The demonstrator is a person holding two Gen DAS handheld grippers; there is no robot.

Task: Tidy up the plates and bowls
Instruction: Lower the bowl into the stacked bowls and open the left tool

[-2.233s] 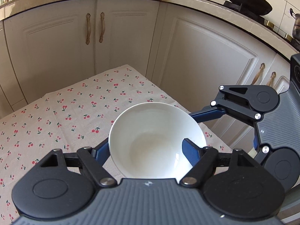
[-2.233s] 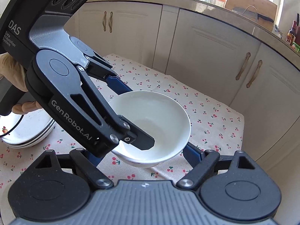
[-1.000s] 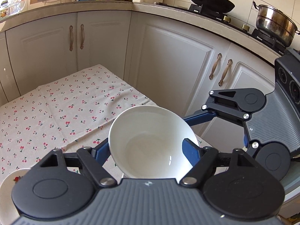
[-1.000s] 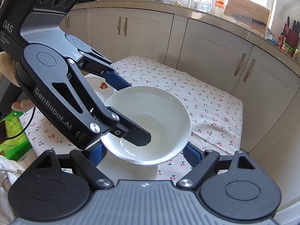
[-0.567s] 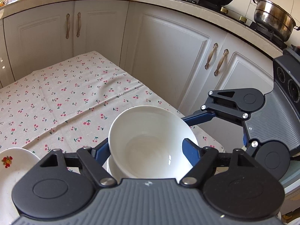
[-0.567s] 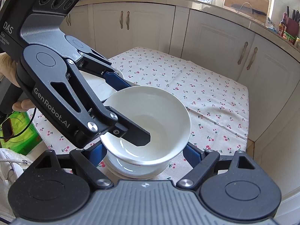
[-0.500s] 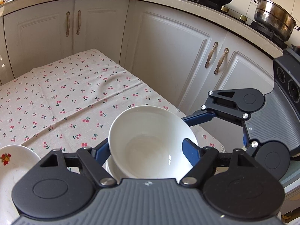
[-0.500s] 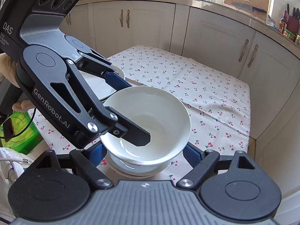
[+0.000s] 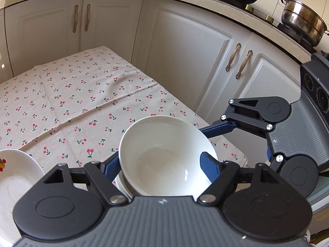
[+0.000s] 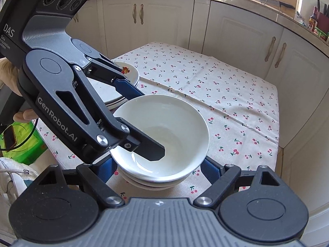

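Note:
A white bowl (image 9: 164, 156) hangs between both grippers, low over a stack of white bowls (image 10: 152, 184) near the table's front corner; whether it rests in the stack I cannot tell. My left gripper (image 9: 160, 165) is shut on it, and in the right wrist view one finger reaches inside the bowl while the other lies outside the far rim. My right gripper (image 10: 158, 169) is shut on the bowl's (image 10: 164, 123) lower sides. A stack of plates (image 10: 131, 75), the top one with a fruit motif, stands just left of the bowls.
The cherry-print tablecloth (image 9: 72, 103) covers a small table ringed by white cabinets (image 9: 185, 51). Its right edge (image 10: 277, 123) drops off close to the bowls. A green box (image 10: 22, 142) sits low at the left. A wok and a steel pot (image 9: 302, 20) stand on the counter.
Both grippers have sunk with the bowl, bringing it down over the stack of bowls. The plate stack has come further into view at the left. Neither grip has changed.

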